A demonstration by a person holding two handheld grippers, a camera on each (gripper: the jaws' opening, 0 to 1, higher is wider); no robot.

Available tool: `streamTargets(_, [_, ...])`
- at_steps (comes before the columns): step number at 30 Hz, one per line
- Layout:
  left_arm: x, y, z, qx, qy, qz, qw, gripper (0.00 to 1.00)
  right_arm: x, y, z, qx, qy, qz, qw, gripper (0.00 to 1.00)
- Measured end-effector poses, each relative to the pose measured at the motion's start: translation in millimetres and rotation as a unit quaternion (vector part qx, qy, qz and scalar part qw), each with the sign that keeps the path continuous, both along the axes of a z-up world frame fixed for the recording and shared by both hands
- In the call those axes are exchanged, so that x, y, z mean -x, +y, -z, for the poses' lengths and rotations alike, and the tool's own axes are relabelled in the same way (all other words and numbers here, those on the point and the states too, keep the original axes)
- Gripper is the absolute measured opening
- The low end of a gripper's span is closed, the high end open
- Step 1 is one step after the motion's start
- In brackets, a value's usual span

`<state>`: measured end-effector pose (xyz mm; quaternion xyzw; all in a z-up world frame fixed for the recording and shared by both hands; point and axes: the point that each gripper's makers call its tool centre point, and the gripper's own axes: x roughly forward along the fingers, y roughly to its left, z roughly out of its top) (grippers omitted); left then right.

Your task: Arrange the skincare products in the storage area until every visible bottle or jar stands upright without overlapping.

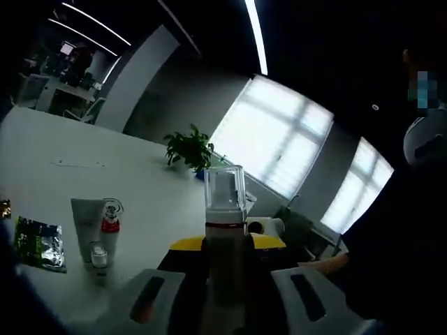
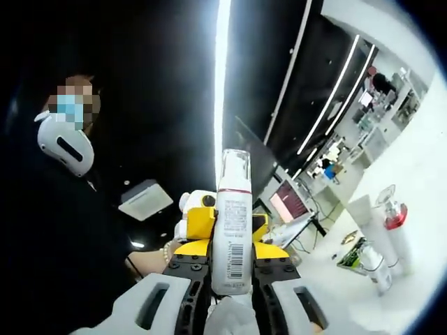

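White plastic jaws of the left gripper (image 1: pixel 227 296) rise from the bottom of the left gripper view and clamp a pump bottle (image 1: pixel 225 230) between them; its clear cap stands above a red band, and its dark-looking body sinks between the jaws. Facing it across the bottle, the right gripper (image 1: pixel 264 244) shows its yellow and black front, touching or just behind the bottle

From the right gripper view, the same pump bottle (image 2: pixel 232 230) stands upright between the right gripper (image 2: pixel 230 293) jaws, which close on its lower end; a barcode label faces the camera. The yellow and black left gripper (image 2: pixel 216 241) sits just behind it, pressed at both sides of the bottle

On the white table (image 1: pixel 84 150), to the left in the left gripper view, a white tube (image 1: pixel 85 227) stands upright with a red-collared bottle (image 1: pixel 111 222) touching its side and a small clear-capped bottle (image 1: pixel 98 257) just in front. A dark green packet (image 1: pixel 40 243) lies flat beside them. A potted plant (image 1: pixel 188 149) stands at the far edge of the table

The same cluster shows at the right of the right gripper view: tube (image 2: pixel 363 213), red-collared bottle (image 2: pixel 393 216), small bottle (image 2: pixel 376 265), packet (image 2: pixel 353 252)
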<state>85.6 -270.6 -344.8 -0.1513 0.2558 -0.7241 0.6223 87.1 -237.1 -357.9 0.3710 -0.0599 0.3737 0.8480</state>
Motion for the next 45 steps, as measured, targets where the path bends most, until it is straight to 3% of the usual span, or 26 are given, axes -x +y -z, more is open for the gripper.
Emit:
streamTargets(4, [-3.2,2.3,-1.6,-0.014,0.001,0.007,0.9999,0.19,4.1,0.9,-2.2,0.005,0.008,-0.01,0.9999,0.13])
streamTargets(7, [-7.9,7.0,-11.8,-0.012,0.009,0.01,0.9998,0.19,9.5,-5.3,-1.5,0.004,0.024,-0.016,0.9996,0.21])
streamTargets(10, [-12.1,12.2,-20.5,-0.02,0.004,0.012,0.9997,0.19,17.7,-19.6,3.6,0.06,0.057,-0.023,0.9963,0.24])
streamTargets(12, [-11.1,15.0,-22.5,-0.027,-0.021,0.021,0.9992,0.19,21.5,-28.6,-13.6,0.091,0.044,-0.02,0.9947,0.18])
streamTargets(13, [-9.9,15.8,-24.6,-0.03,-0.041,0.025,0.9984,0.19,22.1,-30.6,-25.4,0.087,0.038,-0.02,0.9953,0.17])
streamTargets(15, [-6.3,15.9,-28.4,-0.032,-0.063,0.034,0.9969,0.19,21.3,-31.5,-46.9,0.085,0.02,-0.023,0.9959,0.23])
streamTargets(19, [4.9,13.9,-36.6,-0.033,-0.134,0.066,0.9883,0.19,24.2,-6.5,-73.0,0.149,-0.018,-0.078,0.9857,0.32])
streamTargets(22, [12.3,12.7,-39.3,-0.033,-0.161,0.08,0.9832,0.19,18.0,-0.7,-87.9,0.14,-0.028,-0.081,0.9864,0.3])
streamTargets(26, [14.0,12.3,-46.1,-0.014,-0.162,0.083,0.9831,0.19,13.3,4.6,-87.5,0.162,-0.032,-0.095,0.9817,0.26])
streamTargets(28, [12.7,12.9,-50.3,-0.003,-0.163,0.082,0.9833,0.19,11.0,6.0,-78.8,0.192,-0.025,-0.099,0.9761,0.25])
streamTargets(29, [12.5,12.5,-49.0,-0.004,-0.17,0.084,0.9819,0.19,11.3,4.8,-83.5,0.179,-0.028,-0.098,0.9786,0.24])
streamTargets(30, [11.2,12.4,-48.4,-0.005,-0.169,0.082,0.9823,0.19,14.7,6.4,-83.9,0.185,-0.031,-0.108,0.9764,0.2])
streamTargets(40, [4.6,6.3,-42.3,-0.007,-0.168,0.092,0.9815,0.19,1.5,4.4,-78.4,0.203,-0.03,-0.119,0.9715,0.19])
streamTargets(42, [5.4,6.3,-41.2,-0.006,-0.163,0.103,0.9812,0.19,-7.4,-2.7,-72.2,0.223,-0.024,-0.095,0.9698,0.1])
streamTargets(45, [1.6,4.2,-36.2,-0.007,-0.167,0.101,0.9807,0.19,-8.2,-1.5,-69.8,0.23,-0.024,-0.104,0.9675,0.09])
